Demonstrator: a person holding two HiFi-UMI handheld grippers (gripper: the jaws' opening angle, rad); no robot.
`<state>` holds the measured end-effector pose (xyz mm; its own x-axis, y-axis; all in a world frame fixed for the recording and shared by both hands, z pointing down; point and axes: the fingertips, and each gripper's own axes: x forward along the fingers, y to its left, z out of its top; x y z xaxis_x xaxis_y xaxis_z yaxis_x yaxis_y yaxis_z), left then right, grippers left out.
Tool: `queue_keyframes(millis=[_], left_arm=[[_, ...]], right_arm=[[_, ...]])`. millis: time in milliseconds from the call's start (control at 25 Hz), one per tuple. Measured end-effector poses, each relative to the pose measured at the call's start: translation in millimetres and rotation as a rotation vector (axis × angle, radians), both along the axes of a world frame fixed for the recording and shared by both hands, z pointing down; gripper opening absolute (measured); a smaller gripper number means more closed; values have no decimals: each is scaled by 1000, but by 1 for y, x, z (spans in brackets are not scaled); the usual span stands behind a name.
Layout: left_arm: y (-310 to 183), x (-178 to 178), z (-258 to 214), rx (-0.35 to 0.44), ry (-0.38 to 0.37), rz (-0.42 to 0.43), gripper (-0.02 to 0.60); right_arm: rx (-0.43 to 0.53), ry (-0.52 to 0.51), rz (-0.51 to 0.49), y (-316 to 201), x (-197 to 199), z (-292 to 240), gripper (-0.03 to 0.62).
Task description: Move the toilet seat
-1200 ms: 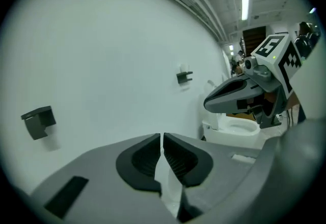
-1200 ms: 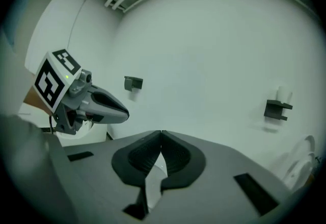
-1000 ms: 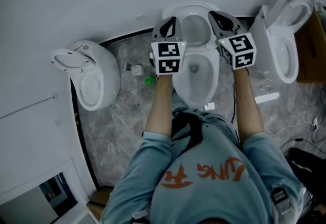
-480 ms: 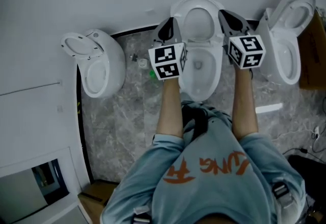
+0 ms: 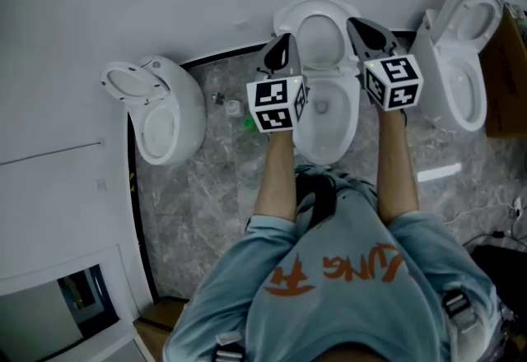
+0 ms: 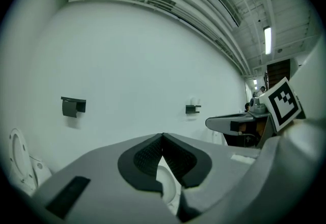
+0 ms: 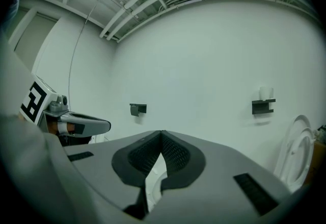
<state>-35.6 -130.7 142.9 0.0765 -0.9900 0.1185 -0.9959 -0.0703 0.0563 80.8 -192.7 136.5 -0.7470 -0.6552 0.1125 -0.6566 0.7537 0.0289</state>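
Now both holding jaws pressed together, empty: left gripper (image 5: 283, 43) hovering just left of upright toilet seat (image 5: 298, 30), right gripper (image 5: 356, 25) hovering just right.

The middle toilet (image 5: 329, 128) is viewed steeply from overhead by the head camera. The wall (image 6: 142, 55) is faced almost level by both gripper cameras, the left catching the right gripper (image 6: 216, 122), the right catching the left gripper (image 7: 102, 126).
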Motion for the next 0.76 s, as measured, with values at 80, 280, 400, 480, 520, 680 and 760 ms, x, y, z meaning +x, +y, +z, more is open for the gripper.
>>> queue_keyframes(millis=[80, 280, 400, 480, 520, 680, 760], left_arm=[[0, 1, -1, 4, 2, 8, 2], [3, 2, -4, 49, 41, 30, 2], [5, 6, -4, 67, 50, 38, 2], [5, 7, -2, 59, 39, 35, 3], [6, 8, -1, 53, 34, 35, 2], [4, 9, 7, 14, 11, 31, 2], [4, 9, 11, -1, 9, 27, 2]], right_arm=[[6, 2, 6, 0, 0, -1, 0], [15, 14, 6, 2, 0, 3, 0], [17, 20, 1, 2, 1, 4, 0], [21, 23, -6, 3, 1, 4, 0], [23, 22, -10, 4, 1, 4, 0], [38, 19, -31, 5, 0, 2, 0], [46, 19, -44, 5, -2, 1, 0]])
